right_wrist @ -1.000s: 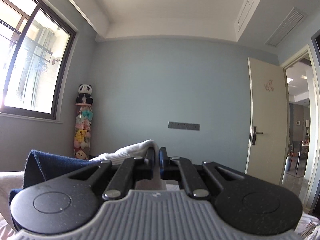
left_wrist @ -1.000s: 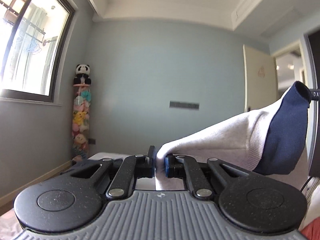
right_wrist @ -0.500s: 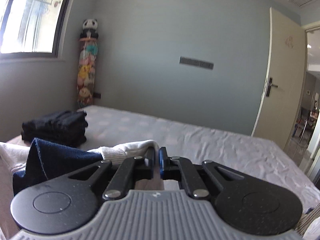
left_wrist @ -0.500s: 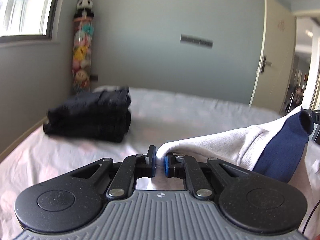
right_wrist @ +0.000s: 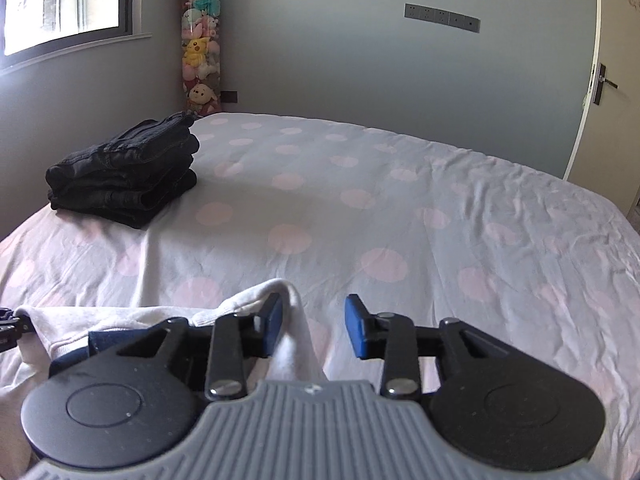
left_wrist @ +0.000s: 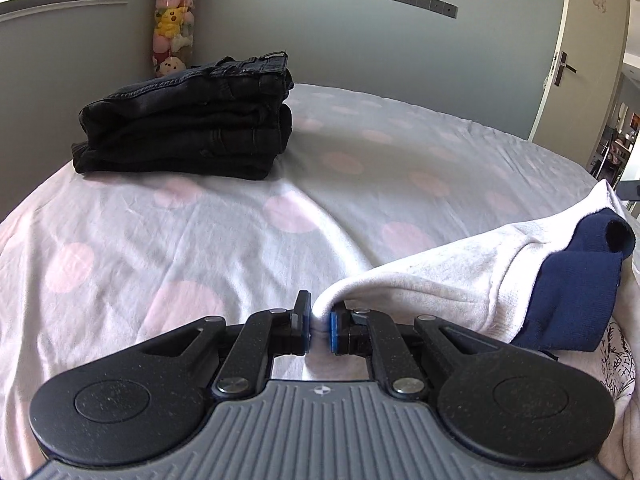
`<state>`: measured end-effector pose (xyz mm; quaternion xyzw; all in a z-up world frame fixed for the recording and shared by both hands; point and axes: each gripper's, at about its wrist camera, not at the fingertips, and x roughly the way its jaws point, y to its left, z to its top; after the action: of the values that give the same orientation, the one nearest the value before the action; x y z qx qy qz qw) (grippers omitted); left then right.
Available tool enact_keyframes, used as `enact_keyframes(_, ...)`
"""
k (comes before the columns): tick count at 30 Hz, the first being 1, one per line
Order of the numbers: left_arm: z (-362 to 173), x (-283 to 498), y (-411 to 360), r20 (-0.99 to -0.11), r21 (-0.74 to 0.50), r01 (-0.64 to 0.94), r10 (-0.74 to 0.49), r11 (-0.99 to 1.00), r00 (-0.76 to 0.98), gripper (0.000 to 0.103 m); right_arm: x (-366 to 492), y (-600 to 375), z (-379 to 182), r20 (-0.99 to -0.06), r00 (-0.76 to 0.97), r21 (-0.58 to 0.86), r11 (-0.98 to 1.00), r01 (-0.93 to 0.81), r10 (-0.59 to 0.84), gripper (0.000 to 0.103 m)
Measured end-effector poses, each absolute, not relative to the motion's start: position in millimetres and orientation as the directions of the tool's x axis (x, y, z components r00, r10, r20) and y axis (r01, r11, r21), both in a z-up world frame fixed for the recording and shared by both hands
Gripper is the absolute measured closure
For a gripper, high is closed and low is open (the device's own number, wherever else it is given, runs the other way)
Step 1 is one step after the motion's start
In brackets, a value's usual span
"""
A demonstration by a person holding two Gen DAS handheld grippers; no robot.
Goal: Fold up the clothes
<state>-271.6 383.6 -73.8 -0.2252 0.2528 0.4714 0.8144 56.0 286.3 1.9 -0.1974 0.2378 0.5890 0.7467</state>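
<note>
The left gripper (left_wrist: 320,320) pinches the white garment (left_wrist: 432,288); the right gripper (right_wrist: 314,326) is opening, cloth draped against its left pad. The garment lies at five o'clock on the bed (left_wrist: 240,216). Best release both corners level, avoiding the jeans (left_wrist: 188,120) at ten.

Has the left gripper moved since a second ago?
Yes. The left gripper has come down and tipped forward: the wall socket strip climbed to the frame's top, and the bed appeared.

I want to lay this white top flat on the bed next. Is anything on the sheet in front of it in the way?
Nothing visible does. The sheet ahead of the white top is bare; the stack of dark jeans sits well off to the far left.
</note>
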Motion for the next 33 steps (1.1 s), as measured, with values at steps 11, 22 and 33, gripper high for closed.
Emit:
enact_keyframes(11, -70, -270, 380, -0.637, -0.113, -0.885, 0.651, 0.452, 0.413, 0.092, 58, 228, 6, -0.63, 0.104, 0.11, 0.221, -0.969, 0.77, 0.047)
enact_keyframes(22, -78, -286, 379, -0.608, -0.23, -0.865, 0.629, 0.445, 0.485, 0.092, 25, 252, -52, -0.639, 0.283, 0.019, 0.382, -0.924, 0.715, 0.087)
enact_keyframes(33, -75, -285, 365, -0.572, -0.2, -0.828, 0.624, 0.523, 0.532, 0.083, 74, 186, 16, -0.533, 0.433, -0.114, 0.446, -0.888, 0.727, 0.099)
